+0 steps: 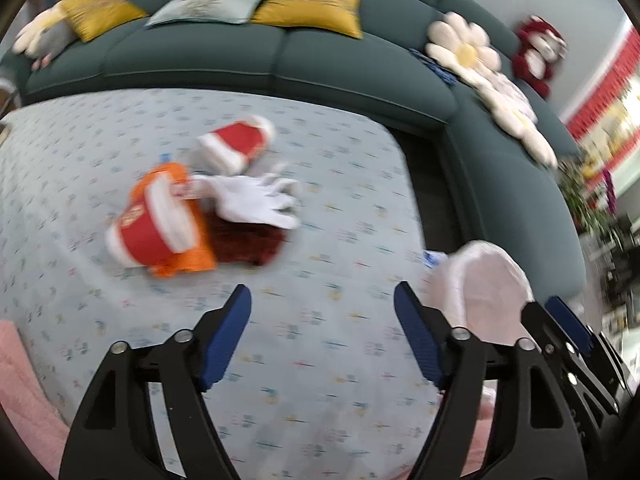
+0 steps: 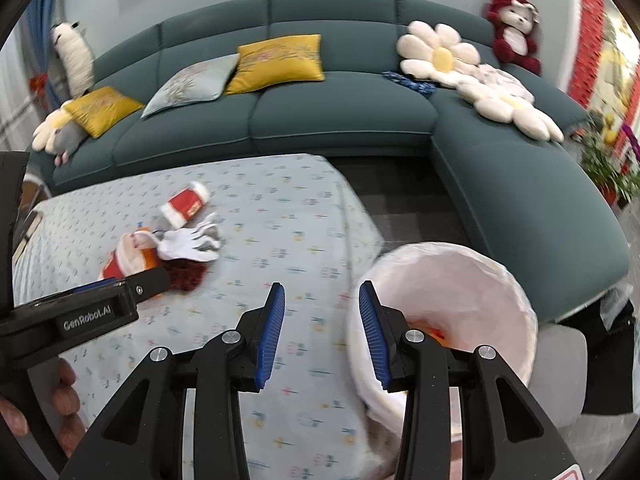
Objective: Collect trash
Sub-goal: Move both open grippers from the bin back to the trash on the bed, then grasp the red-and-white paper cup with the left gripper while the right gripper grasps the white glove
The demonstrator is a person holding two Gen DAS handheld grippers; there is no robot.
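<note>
Ahead, trash pile [image 1: 192, 208] lies beyond open left gripper [image 1: 322, 336].

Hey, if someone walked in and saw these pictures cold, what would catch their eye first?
Probably the heap of trash in the middle of the patterned table: two red paper cups, a crumpled white tissue and an orange wrapper. Next, the trash bin lined with a white bag at the table's right edge, with something orange inside. Behind it all runs a big dark green sofa with yellow pillows.
</note>
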